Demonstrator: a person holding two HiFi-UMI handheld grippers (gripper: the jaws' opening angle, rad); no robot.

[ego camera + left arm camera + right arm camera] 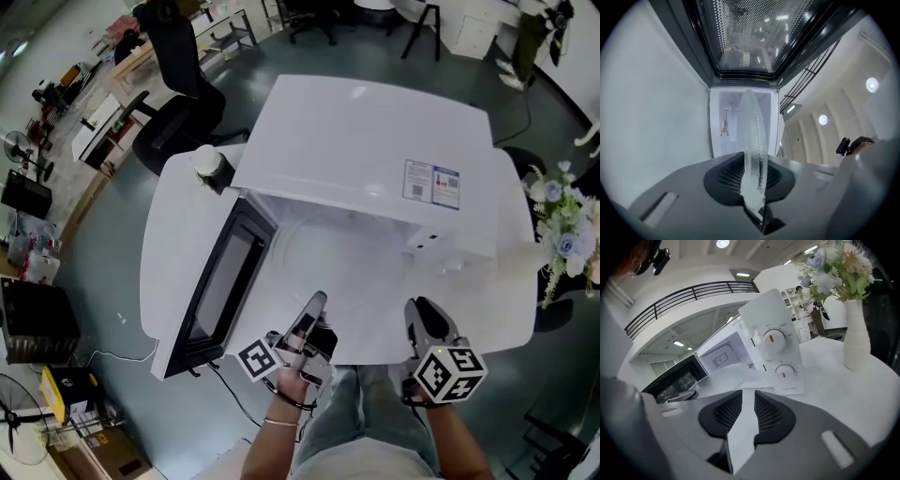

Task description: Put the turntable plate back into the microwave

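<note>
While the left gripper (316, 303) sits low in the middle of the head view, its jaws are shut tight on the rim of the turntable plate (753, 136). In the left gripper view the clear glass plate stands on its edge in the middle of the frame. It is right in front of the open mouth of the microwave (375, 150). The door (750, 37), with its dotted window, fills the top of that frame.

The right gripper (747, 397) is at the lower right of the head view. Its jaws are a little apart and hold nothing. Only the white table (169, 216) shows in the gap.

A sticker (432, 184) with blue and red on it lies on top of the microwave, but its print is too small to read. In the right gripper view the front panel has two knobs (771, 340), each with an orange-red mark. A small grey word at the bottom of the panel is too blurry to read. Each gripper carries a cube with black and white squares.

The door swings out toward the lower left of the head view, so the mouth is wide open. Bare table lies between the right gripper and the panel. A white vase (857, 333) of flowers (834, 268) stands by the table's right edge, well apart from the plate.
</note>
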